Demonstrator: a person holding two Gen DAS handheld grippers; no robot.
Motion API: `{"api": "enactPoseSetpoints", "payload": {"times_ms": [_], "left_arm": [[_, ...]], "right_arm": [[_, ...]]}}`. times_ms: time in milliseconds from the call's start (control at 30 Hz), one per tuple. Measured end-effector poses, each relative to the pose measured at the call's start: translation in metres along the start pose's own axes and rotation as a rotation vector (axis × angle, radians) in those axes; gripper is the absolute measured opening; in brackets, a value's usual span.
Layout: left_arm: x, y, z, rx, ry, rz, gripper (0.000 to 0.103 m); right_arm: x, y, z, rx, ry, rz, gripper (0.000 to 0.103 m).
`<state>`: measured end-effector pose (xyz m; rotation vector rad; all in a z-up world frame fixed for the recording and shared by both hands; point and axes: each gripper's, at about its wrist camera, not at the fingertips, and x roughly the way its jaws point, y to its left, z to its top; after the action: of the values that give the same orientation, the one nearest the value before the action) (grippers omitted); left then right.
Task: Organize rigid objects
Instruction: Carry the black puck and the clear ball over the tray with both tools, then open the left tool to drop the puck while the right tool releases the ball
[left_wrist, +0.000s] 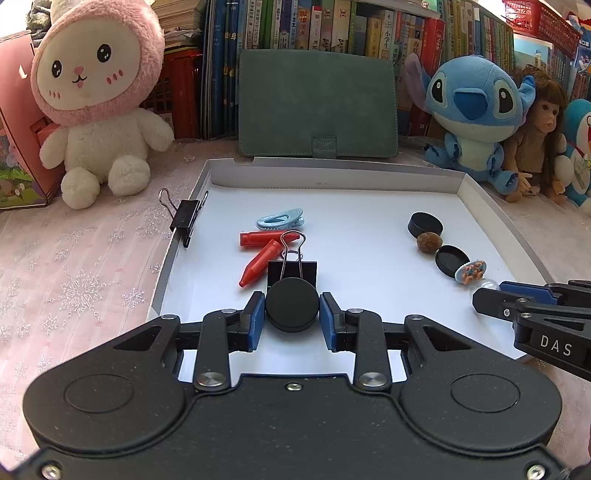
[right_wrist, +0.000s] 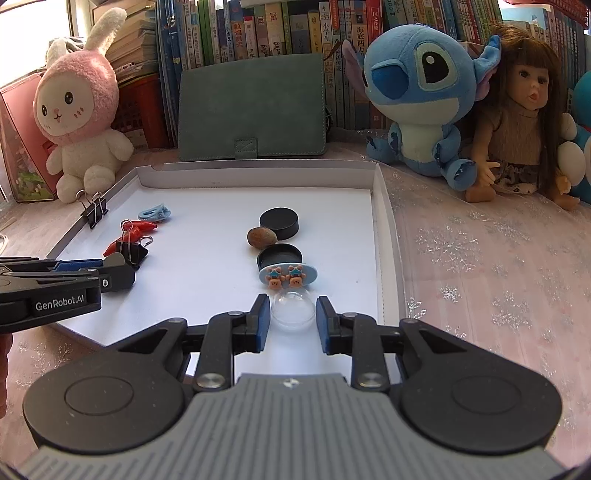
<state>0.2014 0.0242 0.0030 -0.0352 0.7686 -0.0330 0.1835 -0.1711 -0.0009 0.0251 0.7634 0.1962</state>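
A white shallow tray (left_wrist: 332, 177) (right_wrist: 258, 177) lies on the table. My left gripper (left_wrist: 292, 297) is shut on a black round disc (left_wrist: 291, 314) low over the tray, just in front of a black binder clip (left_wrist: 291, 271). Two red crayon-like pieces (left_wrist: 258, 264) and a pale blue clip (left_wrist: 280, 218) lie behind it. In the right wrist view my right gripper (right_wrist: 291, 298) is shut on a clear dome (right_wrist: 293, 310). Beyond it in a row are a blue oval with bear figures (right_wrist: 288, 275), a black lid (right_wrist: 279, 254), a brown nut (right_wrist: 261, 236) and a black cap (right_wrist: 279, 221).
Another binder clip (left_wrist: 184, 218) grips the tray's left rim. A green case (left_wrist: 317, 107) stands behind the tray, with a pink bunny plush (left_wrist: 96, 110) to its left and a blue plush (left_wrist: 472, 118) and a doll (right_wrist: 517, 122) to its right. Books line the back.
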Motion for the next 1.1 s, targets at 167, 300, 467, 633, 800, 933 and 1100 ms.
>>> {"api": "enactPoseSetpoints", "payload": {"times_ms": [167, 300, 467, 633, 800, 933, 1100], "left_arm": [[0.004, 0.000, 0.002, -0.008, -0.004, 0.010, 0.030], [0.004, -0.001, 0.002, 0.000, -0.009, 0.018, 0.030], [0.005, -0.002, 0.001, 0.007, -0.012, 0.020, 0.030], [0.004, -0.002, 0.001, 0.003, -0.014, 0.025, 0.030], [0.001, -0.001, 0.001, 0.003, -0.006, 0.021, 0.031], [-0.004, 0.002, 0.000, 0.001, -0.002, 0.007, 0.037], [-0.018, -0.001, -0.004, 0.039, -0.021, 0.000, 0.048]], "right_arm": [[0.000, -0.003, -0.002, 0.032, -0.015, 0.002, 0.031], [0.000, 0.000, -0.003, 0.020, -0.023, -0.007, 0.031], [-0.001, 0.001, -0.004, 0.016, -0.025, -0.009, 0.031], [-0.001, 0.001, -0.004, 0.011, -0.032, -0.003, 0.033], [-0.004, -0.001, -0.004, 0.023, -0.027, 0.019, 0.036], [-0.009, -0.001, -0.004, 0.025, -0.037, 0.024, 0.036], [-0.021, -0.003, -0.006, 0.018, -0.054, 0.038, 0.053]]}}
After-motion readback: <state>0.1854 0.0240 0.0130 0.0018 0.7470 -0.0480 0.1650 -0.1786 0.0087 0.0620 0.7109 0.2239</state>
